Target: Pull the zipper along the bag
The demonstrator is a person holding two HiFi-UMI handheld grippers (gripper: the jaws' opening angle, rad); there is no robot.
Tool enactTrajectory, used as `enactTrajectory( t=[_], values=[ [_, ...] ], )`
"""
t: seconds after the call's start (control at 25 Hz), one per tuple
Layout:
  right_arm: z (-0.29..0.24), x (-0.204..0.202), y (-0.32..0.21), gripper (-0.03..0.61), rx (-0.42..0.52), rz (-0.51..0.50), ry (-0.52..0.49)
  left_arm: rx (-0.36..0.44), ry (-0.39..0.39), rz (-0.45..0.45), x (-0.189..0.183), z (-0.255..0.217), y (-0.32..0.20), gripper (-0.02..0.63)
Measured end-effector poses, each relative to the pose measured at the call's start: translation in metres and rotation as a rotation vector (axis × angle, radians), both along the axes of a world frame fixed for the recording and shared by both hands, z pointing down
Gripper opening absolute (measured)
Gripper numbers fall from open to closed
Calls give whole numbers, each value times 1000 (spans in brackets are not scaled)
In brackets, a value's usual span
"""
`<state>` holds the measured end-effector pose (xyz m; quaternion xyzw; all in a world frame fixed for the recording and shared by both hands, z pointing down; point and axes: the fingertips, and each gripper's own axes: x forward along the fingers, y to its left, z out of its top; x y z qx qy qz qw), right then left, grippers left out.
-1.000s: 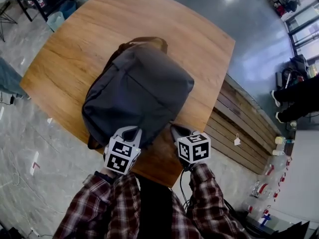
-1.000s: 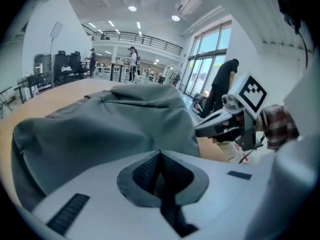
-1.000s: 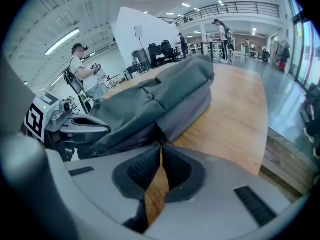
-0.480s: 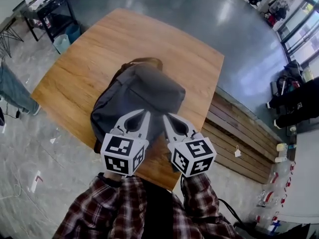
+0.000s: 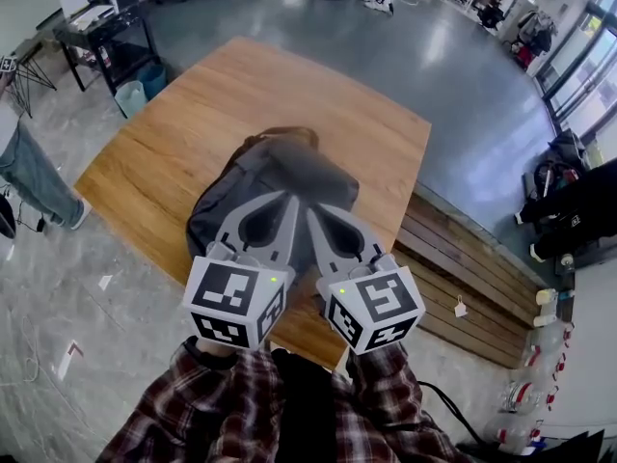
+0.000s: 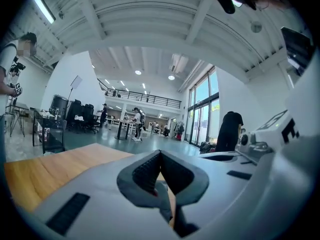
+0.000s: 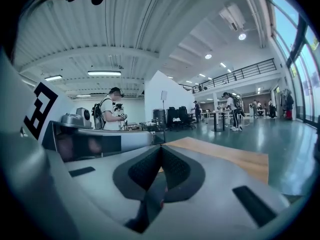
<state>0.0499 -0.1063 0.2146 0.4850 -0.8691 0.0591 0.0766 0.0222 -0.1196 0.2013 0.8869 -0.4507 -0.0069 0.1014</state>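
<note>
Holding 2 grippers side by side in front of me, I have my left gripper (image 5: pixel 287 201) and right gripper (image 5: pixel 312 212) both clenched, jaws pressed together on nothing. In the head view their tips overlap the dark bag (image 5: pixel 289 165), which lies on the wooden table (image 5: pixel 183 114), brown strap (image 5: pixel 281 131) at its far end.

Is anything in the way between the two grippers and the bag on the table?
Nothing visible is. The left gripper and the right gripper hang side by side over the near end of the bag, which lies on the table. Both have their jaws shut on nothing. The zipper itself cannot be made out here.
</note>
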Motion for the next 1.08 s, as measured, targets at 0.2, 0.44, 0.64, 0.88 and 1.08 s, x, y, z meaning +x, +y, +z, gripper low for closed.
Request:
enactTrajectory(
  t=[0.2,0.44,0.64,0.88,1.08],
  values=[
    [-5,2,4,11,9,4,-2,0,-5,-2,-4,1,5,11],
    [-7,-1,9,11,17,-3,16,-1,-12,-3,-4,2,8,11],
    [-6,-7,10,11,14,-14,21,-4,-14,3,-3,4,9,11],
    [-6,-11,11,9,10,-19,16,-2,-16,0,-6,3,9,11],
    [-4,-12,9,9,8,-21,14,-6,-14,5,-6,5,7,11]
  ],
)
